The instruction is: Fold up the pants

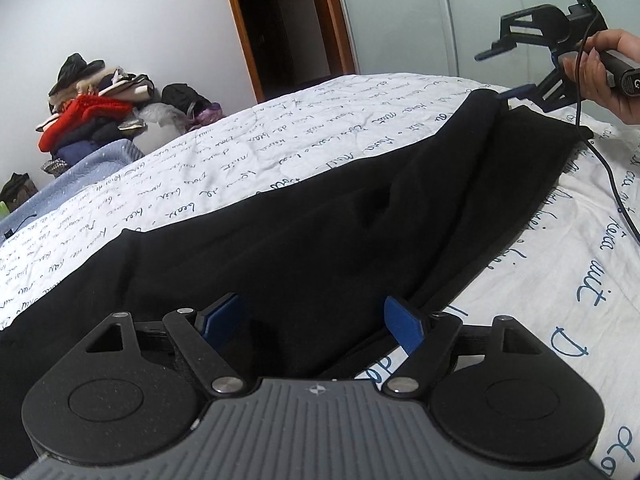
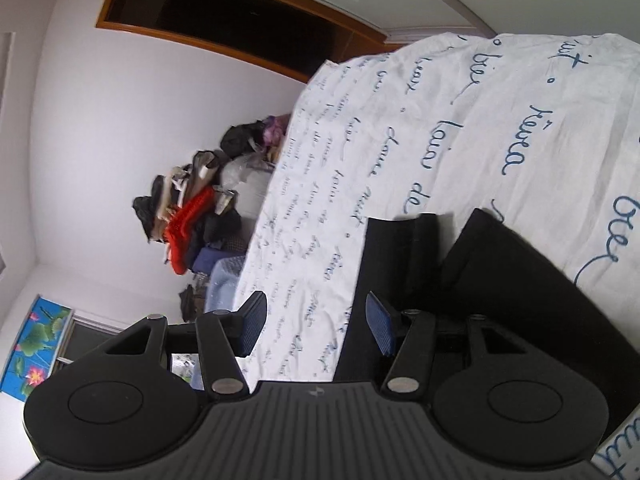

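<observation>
Black pants (image 1: pixel 304 232) lie flat across the white bed sheet (image 1: pixel 208 160) with blue handwriting print, running from lower left to upper right. My left gripper (image 1: pixel 313 320) hovers low over the near end of the pants, open, with the cloth lying beneath and between its blue pads (image 1: pixel 404 326). At the far end, a hand (image 1: pixel 612 76) holds my right gripper (image 1: pixel 490 75), open, its lower fingertip at the pants' edge. In the right wrist view the right gripper (image 2: pixel 317 327) stands open over the sheet (image 2: pixel 460 128), with the pants (image 2: pixel 500 280) beside its right finger.
A pile of clothes (image 1: pixel 92 108) sits on a blue basket (image 1: pixel 100 156) beyond the bed's far side, also visible as the clothes pile (image 2: pixel 188 216). A black cable (image 1: pixel 604 164) trails over the sheet from the right gripper. A dark doorway (image 1: pixel 276 28) stands behind.
</observation>
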`<state>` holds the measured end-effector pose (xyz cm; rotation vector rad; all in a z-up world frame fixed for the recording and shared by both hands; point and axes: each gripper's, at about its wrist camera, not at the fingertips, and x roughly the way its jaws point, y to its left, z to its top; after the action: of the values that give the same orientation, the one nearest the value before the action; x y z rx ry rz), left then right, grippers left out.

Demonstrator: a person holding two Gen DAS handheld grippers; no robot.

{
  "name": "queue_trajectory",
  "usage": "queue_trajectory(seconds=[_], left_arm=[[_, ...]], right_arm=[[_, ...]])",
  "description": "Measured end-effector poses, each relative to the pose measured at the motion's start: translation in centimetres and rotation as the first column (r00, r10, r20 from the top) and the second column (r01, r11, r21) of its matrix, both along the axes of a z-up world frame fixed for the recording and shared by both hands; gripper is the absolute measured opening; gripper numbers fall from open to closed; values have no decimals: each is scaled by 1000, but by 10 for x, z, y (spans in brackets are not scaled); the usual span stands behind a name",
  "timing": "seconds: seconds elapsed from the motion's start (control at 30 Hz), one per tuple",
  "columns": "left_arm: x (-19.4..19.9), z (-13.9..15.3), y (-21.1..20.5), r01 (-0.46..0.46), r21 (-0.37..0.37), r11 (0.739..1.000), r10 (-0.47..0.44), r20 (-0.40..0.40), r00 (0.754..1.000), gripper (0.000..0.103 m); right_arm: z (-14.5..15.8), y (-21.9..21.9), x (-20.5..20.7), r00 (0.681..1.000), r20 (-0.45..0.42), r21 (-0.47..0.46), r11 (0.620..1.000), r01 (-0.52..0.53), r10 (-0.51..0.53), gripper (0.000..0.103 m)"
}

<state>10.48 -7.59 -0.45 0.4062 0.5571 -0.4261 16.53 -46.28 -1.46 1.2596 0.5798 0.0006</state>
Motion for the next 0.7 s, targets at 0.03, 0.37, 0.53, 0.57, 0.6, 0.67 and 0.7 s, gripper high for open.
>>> queue_trajectory(seconds=[0.03, 0.37, 0.53, 0.57, 0.6, 0.67, 0.7], left_arm=[[0, 0, 0, 0, 0, 1000, 0, 0, 1000, 83], [-1, -3, -1, -14, 3, 1000, 14, 8, 1000, 88], [-1, -3, -3, -18, 10, 1000, 18, 9, 1000, 90], [-1, -3, -3, -19, 11, 1000, 19, 10, 1000, 90], [-2, -3, -3, -19, 13, 1000, 19, 12, 1000, 91], [-2, -4, -3, -21, 17, 1000, 21, 15, 1000, 92], [-2, -4, -3, -21, 19, 1000, 21, 15, 1000, 92]], right_arm=[[0, 0, 1, 1000, -10, -14, 1000, 5, -5, 55], [-6, -6, 15, 996, -87, -79, 997, 8, -14, 54], [-22, -1, 25, 995, -104, -15, 1000, -5, 4, 54], [-22, 0, 24, 996, -86, -22, 1000, 3, -5, 53], [-19, 1, 22, 997, -71, -41, 999, 20, -23, 42], [-17, 3, 23, 997, -65, -92, 995, 31, -37, 21], [-18, 5, 25, 997, -69, -106, 994, 31, -39, 19]])
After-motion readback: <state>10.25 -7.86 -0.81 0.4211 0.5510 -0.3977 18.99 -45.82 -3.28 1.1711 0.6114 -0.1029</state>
